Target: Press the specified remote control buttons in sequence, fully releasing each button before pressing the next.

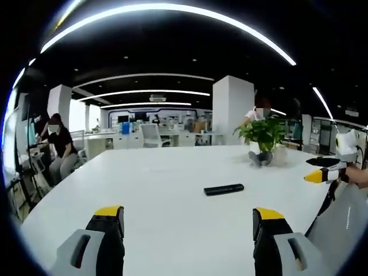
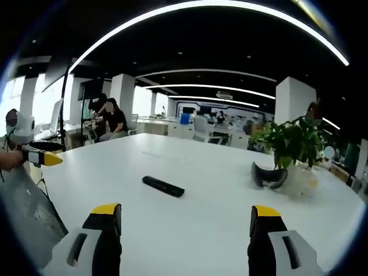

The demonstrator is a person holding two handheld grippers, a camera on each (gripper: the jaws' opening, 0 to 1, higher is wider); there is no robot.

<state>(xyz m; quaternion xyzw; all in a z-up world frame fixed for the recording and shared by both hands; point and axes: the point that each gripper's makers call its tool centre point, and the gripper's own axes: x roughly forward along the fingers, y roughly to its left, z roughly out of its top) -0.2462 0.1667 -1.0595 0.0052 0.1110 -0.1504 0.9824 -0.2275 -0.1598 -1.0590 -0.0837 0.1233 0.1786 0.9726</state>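
Worktop and items resting on it

The white worktop point(image 1: 161, 195) carries a black remote control point(image 1: 223, 189) lying flat near its middle, a potted plant point(image 1: 263, 138) toward the far side, and a dark curved object point(image 2: 268, 175) just beside the pot.

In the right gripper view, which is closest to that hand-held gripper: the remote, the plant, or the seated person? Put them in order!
1. Remote, just ahead on the table.
2. Plant, farther, to the right.
3. Seated person, beyond the table, far left.
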